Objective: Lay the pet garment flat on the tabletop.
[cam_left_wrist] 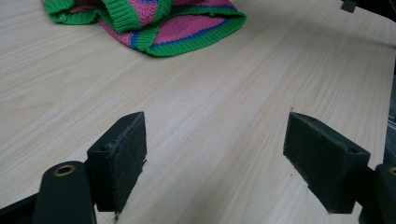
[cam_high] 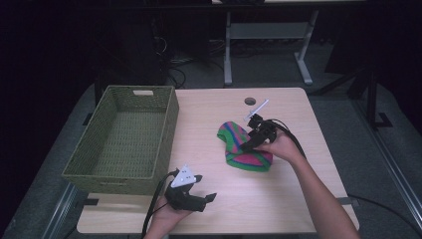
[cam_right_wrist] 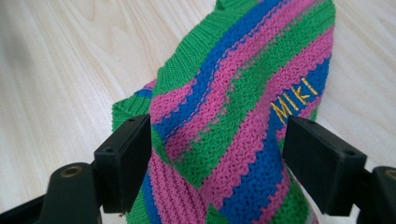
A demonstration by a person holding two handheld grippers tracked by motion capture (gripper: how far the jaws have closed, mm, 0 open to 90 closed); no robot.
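A knitted garment (cam_high: 233,139) striped green, pink and blue lies bunched on the wooden table (cam_high: 204,109), right of centre. In the right gripper view the garment (cam_right_wrist: 243,102) shows yellow letters "MIKI". My right gripper (cam_high: 247,147) is down on it, open, and the right gripper view has its jaws (cam_right_wrist: 217,163) standing wide on either side of a raised fold. My left gripper (cam_high: 205,187) hovers near the front edge, open and empty. In the left gripper view, bare wood lies between its jaws (cam_left_wrist: 215,158) and the garment (cam_left_wrist: 154,28) is farther off.
A green woven basket (cam_high: 169,124) stands at the table's left side, with nothing in it. A round cable hole (cam_high: 250,101) sits near the far edge. Beyond the table are desk legs (cam_high: 228,50) and cables on a dark floor.
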